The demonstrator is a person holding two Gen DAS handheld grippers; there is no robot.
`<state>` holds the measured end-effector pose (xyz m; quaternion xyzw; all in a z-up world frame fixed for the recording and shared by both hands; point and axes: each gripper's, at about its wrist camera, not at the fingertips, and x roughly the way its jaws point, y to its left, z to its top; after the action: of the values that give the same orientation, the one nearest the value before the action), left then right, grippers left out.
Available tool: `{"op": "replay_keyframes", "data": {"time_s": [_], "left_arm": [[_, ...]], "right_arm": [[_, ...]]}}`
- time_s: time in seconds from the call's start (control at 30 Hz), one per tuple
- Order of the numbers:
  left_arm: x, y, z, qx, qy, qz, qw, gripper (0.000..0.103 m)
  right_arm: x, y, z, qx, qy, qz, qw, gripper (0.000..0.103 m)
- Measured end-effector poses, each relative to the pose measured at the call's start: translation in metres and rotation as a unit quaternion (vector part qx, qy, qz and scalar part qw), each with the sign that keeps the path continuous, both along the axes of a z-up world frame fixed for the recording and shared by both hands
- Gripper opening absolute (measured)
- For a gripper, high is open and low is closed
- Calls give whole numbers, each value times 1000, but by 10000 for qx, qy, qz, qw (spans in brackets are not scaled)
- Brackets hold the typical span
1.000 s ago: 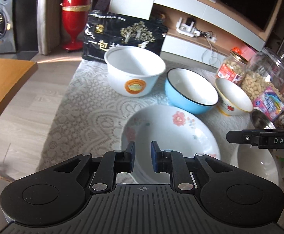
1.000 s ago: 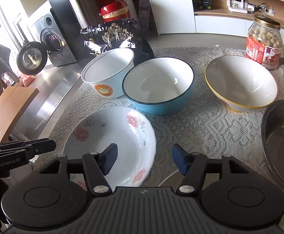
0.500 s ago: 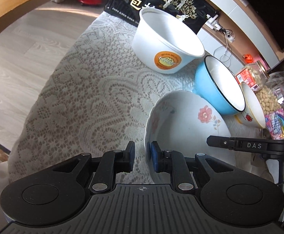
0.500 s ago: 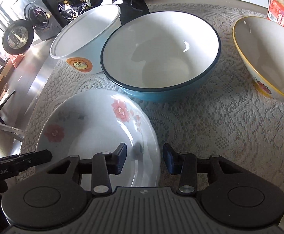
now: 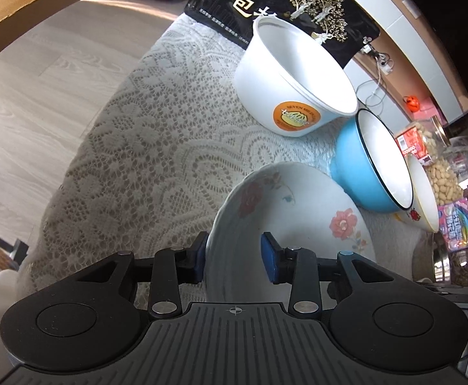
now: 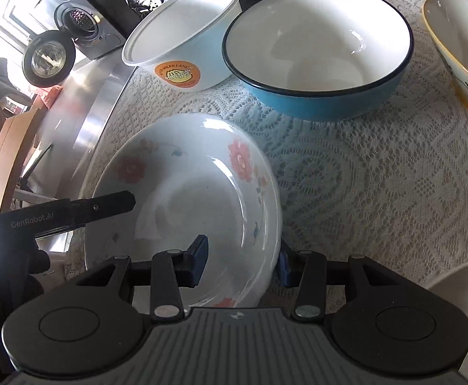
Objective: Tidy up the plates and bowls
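I have the floral plate [image 5: 298, 224] between both tools, on the near part of the lace tablecloth [image 5: 157, 147]. My left gripper [image 5: 234, 258] straddles the plate's left rim: the left blue pad sits against the outside of the rim and the right pad stands inside the dish, well off the wall, so this tool is spread and not clamping. My right gripper [image 6: 240, 264] straddles the plate's right rim in the same way: the left pad is over the inside of the dish, the right pad just beyond the outer edge, with a gap on the inner side, so it is released too. In the right wrist view the plate [image 6: 186, 192] looks tilted, its right edge higher than the left, though I cannot tell whether it has left the cloth.

Far of the plate stands the white bowl [image 5: 295, 83] with an orange sticker, and just right of it the blue bowl [image 6: 317, 51], the two nearly touching. Further right is the yellow-rimmed bowl [image 6: 458, 51]. A black printed bag [image 5: 282, 6] lies behind the white bowl, and a jar of peanuts [image 5: 439, 173] stands at the far right.
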<state>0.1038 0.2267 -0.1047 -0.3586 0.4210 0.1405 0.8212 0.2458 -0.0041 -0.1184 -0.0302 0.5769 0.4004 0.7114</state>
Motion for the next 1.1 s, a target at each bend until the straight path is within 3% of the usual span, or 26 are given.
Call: {"op": "replay_keyframes", "data": {"time_s": [0.07, 0.13, 0.23, 0.3, 0.37, 0.43, 0.53, 0.63, 0.8, 0.93, 1.1], "left_arm": [[-1, -3, 4, 197, -30, 25, 9998, 34], [-9, -7, 14, 580, -214, 162, 9980, 30], [-21, -13, 41, 1371, -518, 491, 9880, 30], [-26, -21, 59, 1583, -791, 538, 9827, 30], [-22, -33, 71, 1352, -1084, 239, 9846, 30], [-8, -61, 76, 969, -1244, -466, 9864, 30], [20, -117, 68, 597, -1227, -1536, 9787, 30], [47, -166, 54, 491, -975, -2092, 9718, 30], [70, -203, 33, 645, -673, -2090, 9735, 30], [77, -221, 19, 816, -395, -2217, 9709, 32], [80, -229, 12, 1010, -159, -2303, 9677, 32]], "right_arm": [[4, -5, 1, 53, -42, -160, 9998, 44], [3, -16, 11, 138, -357, -311, 9988, 44], [-2, -40, 39, 590, -590, -454, 9955, 44], [-6, -62, 58, 851, -765, -624, 9915, 44], [-14, -88, 76, 921, -1216, -911, 9841, 44], [-25, -118, 91, 781, -1944, -1313, 9689, 45], [-37, -167, 95, 392, -2633, -1910, 9448, 48], [-39, -213, 78, 258, -2376, -2257, 9444, 48], [-40, -249, 29, 366, -1648, -2467, 9543, 48], [-35, -250, 2, 544, -1364, -2477, 9577, 46], [-36, -238, -6, 793, -1238, -2268, 9628, 42]]}}
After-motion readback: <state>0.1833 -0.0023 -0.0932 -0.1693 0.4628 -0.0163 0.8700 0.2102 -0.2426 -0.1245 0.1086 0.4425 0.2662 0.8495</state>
